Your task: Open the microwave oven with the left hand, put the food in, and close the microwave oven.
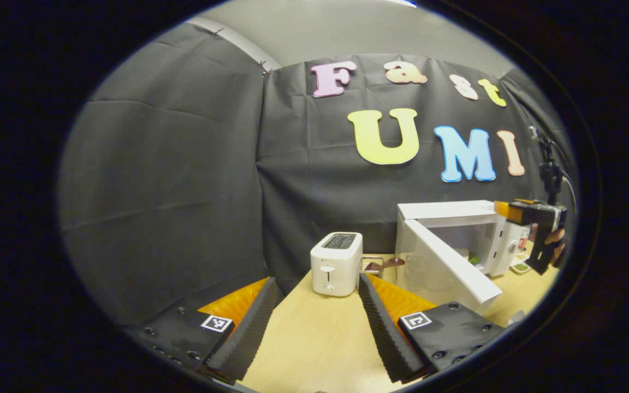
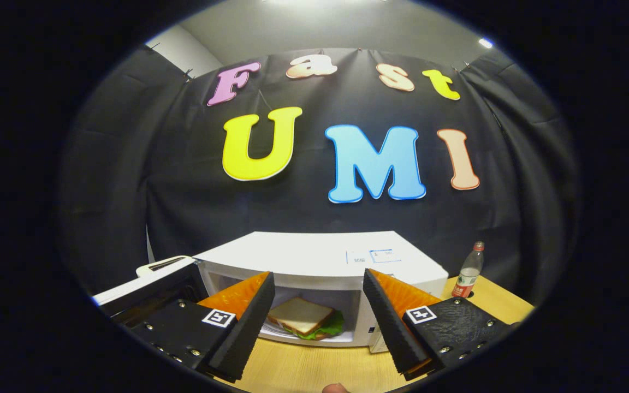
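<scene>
The sandwich [image 2: 302,318] already sits inside the microwave [image 2: 320,256], straight ahead of the right claw [image 2: 319,322], whose fingers are spread wide with nothing between them. The left claw [image 1: 314,322] is likewise wide open and empty; the swung-out door [image 1: 448,265] lies ahead and to its right, beyond the toaster [image 1: 336,263], so closing it likely falls to that claw. The microwave's top sticker is too small to read.

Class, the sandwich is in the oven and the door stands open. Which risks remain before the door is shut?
1. The right gripper hangs open right before the microwave's mouth; a swinging door might strike it.
2. The toaster stands near the open door, so the left gripper may knock it while reaching.
3. The sandwich lies near the front edge; the door might catch it.
</scene>
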The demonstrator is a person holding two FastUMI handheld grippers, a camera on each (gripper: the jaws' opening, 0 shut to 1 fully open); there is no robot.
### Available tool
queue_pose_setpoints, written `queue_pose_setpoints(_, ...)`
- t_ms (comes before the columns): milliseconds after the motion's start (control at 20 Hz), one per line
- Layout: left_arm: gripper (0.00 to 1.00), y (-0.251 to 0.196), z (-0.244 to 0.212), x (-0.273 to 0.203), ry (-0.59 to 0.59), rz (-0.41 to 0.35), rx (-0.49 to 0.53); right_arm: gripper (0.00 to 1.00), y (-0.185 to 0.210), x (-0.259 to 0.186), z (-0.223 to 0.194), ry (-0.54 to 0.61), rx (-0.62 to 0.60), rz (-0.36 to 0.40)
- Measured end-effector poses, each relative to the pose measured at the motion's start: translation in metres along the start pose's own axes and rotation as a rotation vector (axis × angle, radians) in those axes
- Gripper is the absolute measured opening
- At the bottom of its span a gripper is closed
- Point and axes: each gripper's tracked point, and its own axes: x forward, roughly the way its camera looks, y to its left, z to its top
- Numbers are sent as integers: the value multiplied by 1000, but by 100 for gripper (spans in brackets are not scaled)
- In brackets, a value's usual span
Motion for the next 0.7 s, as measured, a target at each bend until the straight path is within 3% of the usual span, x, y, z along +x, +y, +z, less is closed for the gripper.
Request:
queue_pose_setpoints(350, 96, -17, -20, -1, 34, -1, -20, 98, -39, -80, 59, -75, 9, -6)
queue_pose_setpoints(650, 98, -31, -50, -9, 96, 9, -23, 98, -74, -138, 72, -66, -18, -8)
queue_pose_setpoints(700, 94, -35, -56, -10, 111, 6, -25, 98, -79, -146, 69, -64, -24, -14)
